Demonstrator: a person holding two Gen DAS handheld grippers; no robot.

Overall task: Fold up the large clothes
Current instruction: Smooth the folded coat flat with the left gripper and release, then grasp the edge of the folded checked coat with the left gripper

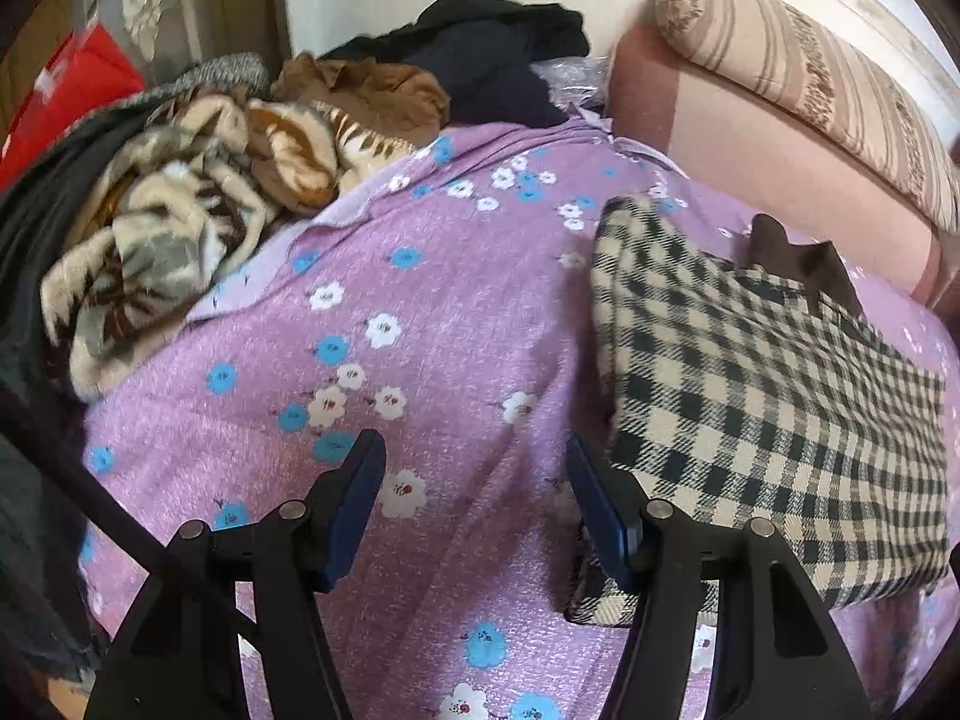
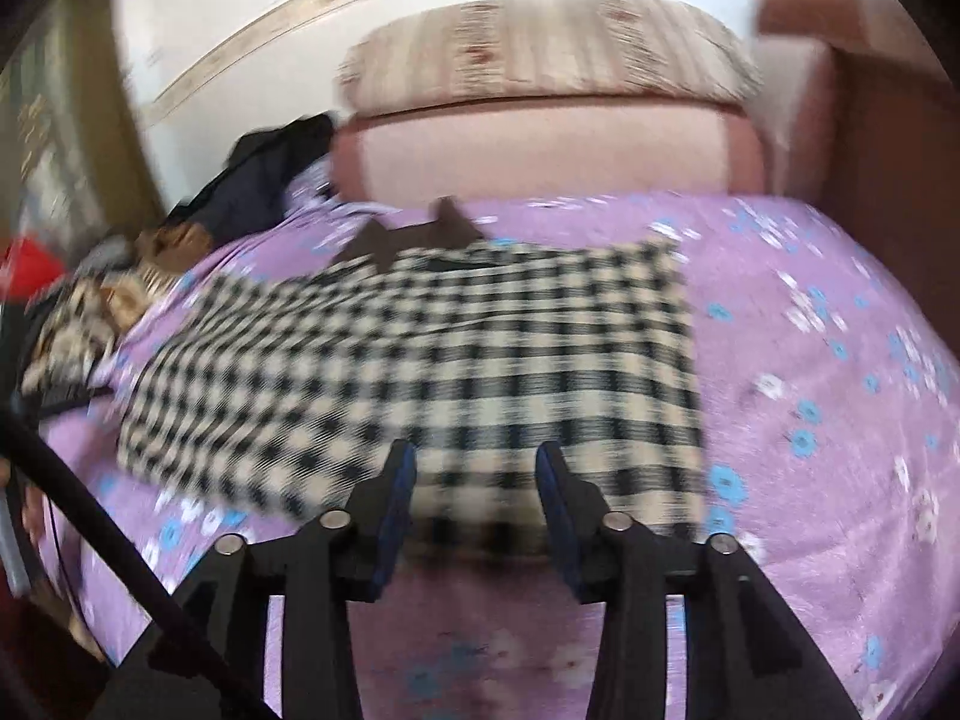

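Blue pads on the left gripper (image 1: 474,462) stand apart with nothing between them, only the purple flowered bedspread (image 1: 372,372) showing in the gap. Its right finger sits just beside the near corner of the checked garment (image 1: 768,396), which lies folded flat on the bedspread. The right gripper (image 2: 476,471) is also released, jaws parted above the garment's near edge, no cloth pinched; this view is blurred. A dark brown collar (image 2: 414,237) shows at the garment's far edge. Further off, a heap of unfolded clothes (image 1: 198,222) lies left of the garment, and a pink sofa back (image 2: 540,144) carries a striped cushion (image 2: 540,42).
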